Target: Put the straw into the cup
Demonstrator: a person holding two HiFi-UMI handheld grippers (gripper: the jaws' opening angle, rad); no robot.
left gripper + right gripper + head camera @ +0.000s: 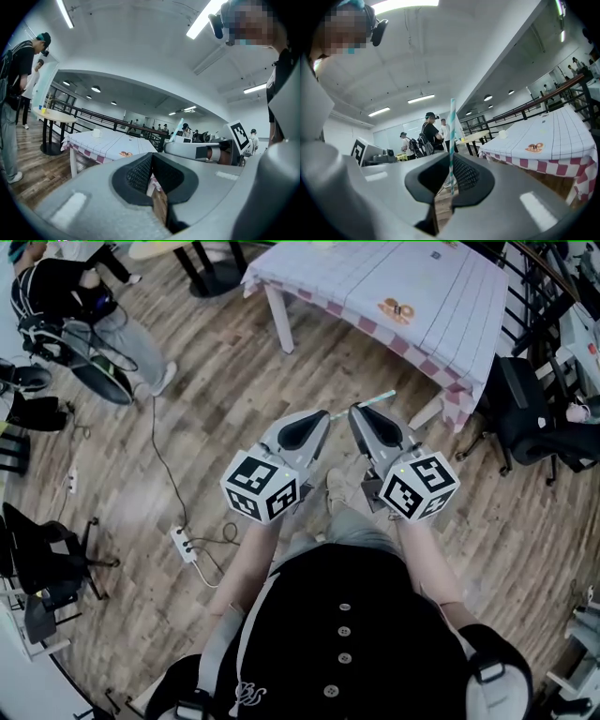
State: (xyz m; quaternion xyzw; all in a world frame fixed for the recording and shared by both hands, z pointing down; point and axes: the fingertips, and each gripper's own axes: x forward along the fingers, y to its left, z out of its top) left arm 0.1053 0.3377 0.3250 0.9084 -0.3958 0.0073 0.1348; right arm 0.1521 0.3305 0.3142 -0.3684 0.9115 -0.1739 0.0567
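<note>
Jaws, left gripper (151, 158): together, empty. Jaws, right gripper (451, 161): clamped on striped straw (452, 126), well apart from the cup (502, 134) on the desk (562, 136) at two o'clock. Risk: thin pinch may let straw swivel or slip; tip may knock the light cup over. Surroundings, head view: power strip (185, 545) at eight o'clock, black chair (530, 418) crowding desk corner at three.

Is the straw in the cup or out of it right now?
Out. The straw is clamped in the right gripper's jaws, while the cup stands far off on the table.
</note>
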